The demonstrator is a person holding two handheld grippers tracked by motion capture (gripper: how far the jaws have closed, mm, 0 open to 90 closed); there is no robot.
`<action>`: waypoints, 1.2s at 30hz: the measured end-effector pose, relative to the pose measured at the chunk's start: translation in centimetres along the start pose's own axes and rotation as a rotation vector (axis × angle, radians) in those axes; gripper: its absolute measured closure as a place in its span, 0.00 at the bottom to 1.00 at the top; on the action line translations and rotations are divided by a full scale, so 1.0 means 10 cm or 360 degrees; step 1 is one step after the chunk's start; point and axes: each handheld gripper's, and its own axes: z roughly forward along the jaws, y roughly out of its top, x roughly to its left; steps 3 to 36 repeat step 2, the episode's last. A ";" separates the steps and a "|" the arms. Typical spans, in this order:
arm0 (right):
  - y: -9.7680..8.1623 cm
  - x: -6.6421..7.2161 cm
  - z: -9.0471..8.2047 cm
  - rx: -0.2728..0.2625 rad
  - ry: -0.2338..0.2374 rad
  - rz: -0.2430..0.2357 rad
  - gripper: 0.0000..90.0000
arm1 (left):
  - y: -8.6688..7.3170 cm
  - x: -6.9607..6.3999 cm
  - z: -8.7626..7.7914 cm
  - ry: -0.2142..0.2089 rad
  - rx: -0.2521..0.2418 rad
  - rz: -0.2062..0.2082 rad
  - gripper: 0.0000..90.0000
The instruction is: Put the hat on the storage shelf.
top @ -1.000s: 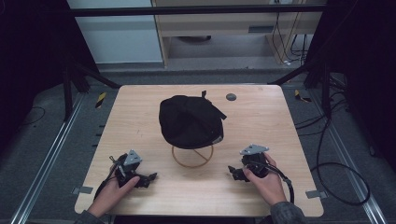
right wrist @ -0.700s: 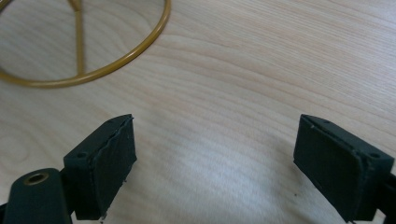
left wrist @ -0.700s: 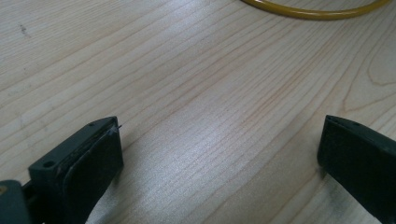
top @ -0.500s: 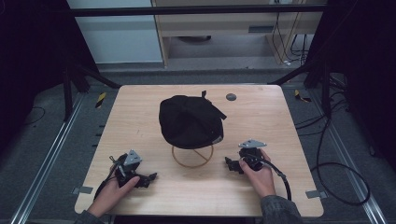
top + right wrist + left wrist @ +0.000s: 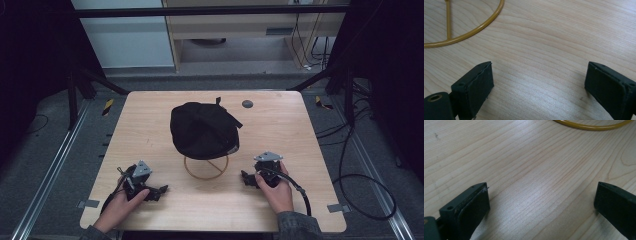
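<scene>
Our left gripper (image 5: pixel 159 190) and right gripper (image 5: pixel 246 178) rest low, jaws spread wide and empty. Beyond both, between them, the black cap (image 5: pixel 202 129) sits on its gold wire stand (image 5: pixel 206 169). We judge it soft, light; pinch the brim.

A: Desk (image 5: pixel 150 125) centre?
B: Cap (image 5: pixel 202 129) on a ring stand (image 5: pixel 206 167), the ring base resting on the desk just before it.
A: Behind?
B: Small disc (image 5: pixel 247 104) right of the cap, toward the far edge.
A: Near edge?
B: Left tongs (image 5: pixel 159 190) before and left of the stand; right tongs (image 5: pixel 246 178) before and right of it. Stand lies between them, apart from both.
</scene>
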 end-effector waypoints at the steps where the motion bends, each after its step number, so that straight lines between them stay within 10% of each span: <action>1: 0.00 0.00 0.00 0.0000 0.0000 0.0001 0.09 | 0.00 0.00 0.00 0.0000 0.0000 0.0000 0.00; 36: 0.00 0.00 0.00 0.0001 -0.0002 0.0000 0.09 | 0.00 0.00 0.00 -0.0001 0.0000 0.0001 0.00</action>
